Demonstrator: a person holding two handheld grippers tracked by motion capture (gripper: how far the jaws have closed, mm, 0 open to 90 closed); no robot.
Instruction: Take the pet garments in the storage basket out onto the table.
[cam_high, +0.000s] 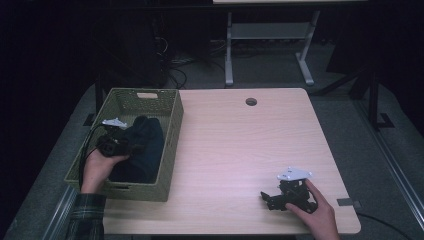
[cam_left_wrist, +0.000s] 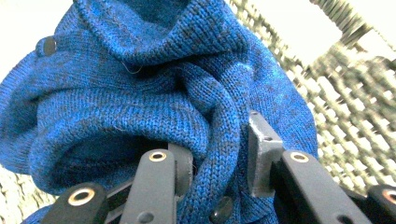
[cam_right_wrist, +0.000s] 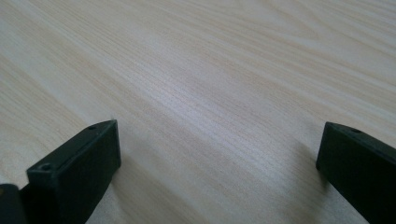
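Sweater (cam_left_wrist: 140, 93) folds between left gripper (cam_left_wrist: 217, 156) fingers (cam_left_wrist: 264, 149) — grip unclear

Dim room, grey floor showing around one lit wooden table.
A pale wood-grain table (cam_high: 240, 145) with a round cable hole (cam_high: 251, 102) is standing on grey flooring (cam_high: 350, 120); white desk legs (cam_high: 229, 50) and loose cables (cam_high: 175, 70) are lying beyond in darkness.
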